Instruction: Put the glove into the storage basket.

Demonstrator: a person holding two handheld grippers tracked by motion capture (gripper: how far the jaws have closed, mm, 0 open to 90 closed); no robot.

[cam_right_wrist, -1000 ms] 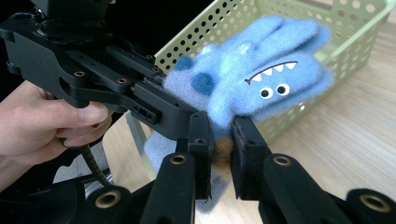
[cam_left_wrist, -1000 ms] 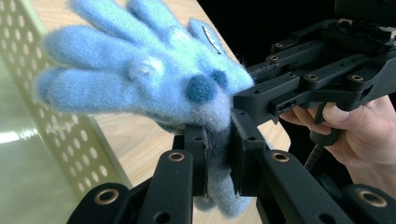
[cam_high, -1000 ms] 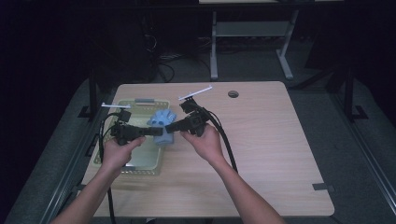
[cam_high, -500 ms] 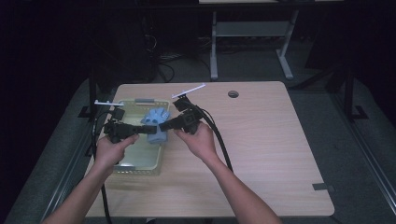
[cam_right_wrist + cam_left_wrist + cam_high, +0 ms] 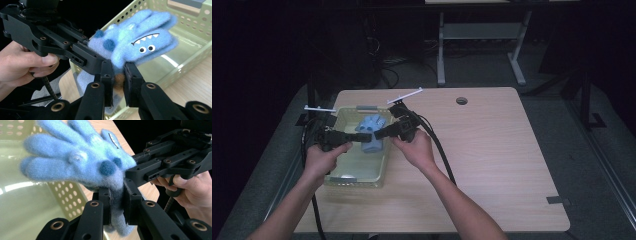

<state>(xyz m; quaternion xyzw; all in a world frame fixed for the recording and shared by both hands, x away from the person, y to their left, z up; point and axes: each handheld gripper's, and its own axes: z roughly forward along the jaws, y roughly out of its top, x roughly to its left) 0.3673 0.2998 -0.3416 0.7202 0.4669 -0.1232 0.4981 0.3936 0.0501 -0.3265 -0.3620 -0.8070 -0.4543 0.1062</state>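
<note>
- High view: the blue glove (image 5: 373, 136) hangs over the pale green perforated basket (image 5: 343, 176), above its right half and clear of the floor as far as can be judged.
- Left gripper (image 5: 360, 136) reaches in from the left, right gripper (image 5: 379, 134) from the right; both are clenched on the glove's cuff end, jaws nearly meeting.
- Left gripper view: the glove's long axis runs from the cuff, between the pads, to the glove's fingers (image 5: 47, 157), which point away over the basket.
- Neither hand is nearer; both hold the same end.
- The basket wall (image 5: 175, 67) lies just below the glove; the wooden table (image 5: 512, 150) to the right stands bare.
</note>
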